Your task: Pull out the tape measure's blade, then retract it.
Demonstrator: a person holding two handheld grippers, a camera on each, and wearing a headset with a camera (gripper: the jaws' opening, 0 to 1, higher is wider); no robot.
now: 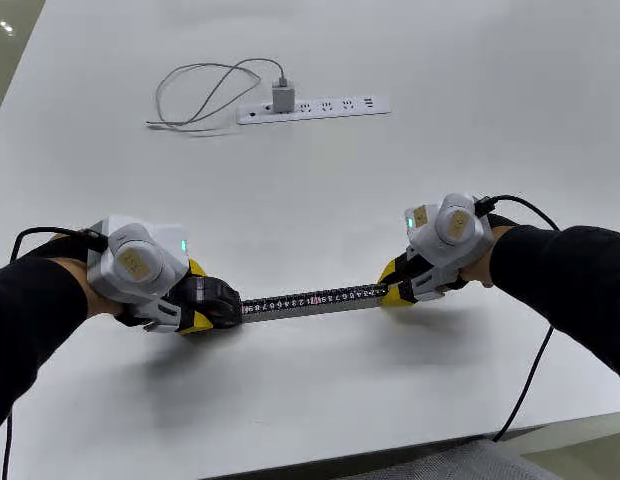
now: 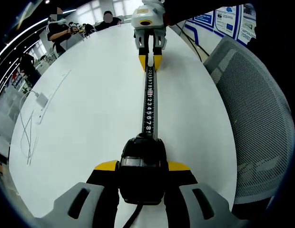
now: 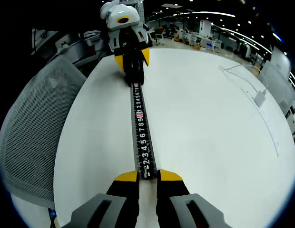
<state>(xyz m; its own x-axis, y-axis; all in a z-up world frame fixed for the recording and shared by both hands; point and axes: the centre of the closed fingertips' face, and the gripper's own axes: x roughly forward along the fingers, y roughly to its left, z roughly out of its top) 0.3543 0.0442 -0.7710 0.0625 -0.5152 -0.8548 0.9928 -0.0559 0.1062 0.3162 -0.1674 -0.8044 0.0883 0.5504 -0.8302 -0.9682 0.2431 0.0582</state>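
Two grippers hold one tape measure [image 1: 218,301] over the white table [image 1: 440,170]. The left gripper [image 1: 198,298] has its jaws clamped on the black body of the tape measure, with one yellow tip on each side of it. The body sits low at the table, at the left of the head view.

From the body the blade [image 1: 315,300] runs out to the right, flat and straight, with its printed numbers facing upward. The far end of the blade lies between the yellow tips of the right gripper [image 1: 392,285], and these jaws are closed on it. In the right gripper view the two tips press on the edges of the blade. The hook at the very end is hidden there, so the grip only seems firm. The pulled-out piece spans the whole gap between the two grippers, which are well apart.

Farther back on the table lies a white power strip [image 1: 330,106]. A socket near its left end holds a white charger [image 1: 283,97]. A thin grey cable [image 1: 195,95] goes from the charger in loose loops to the left.

In the left gripper view a grey mesh chair [image 2: 261,123] stands just beside the table edge.
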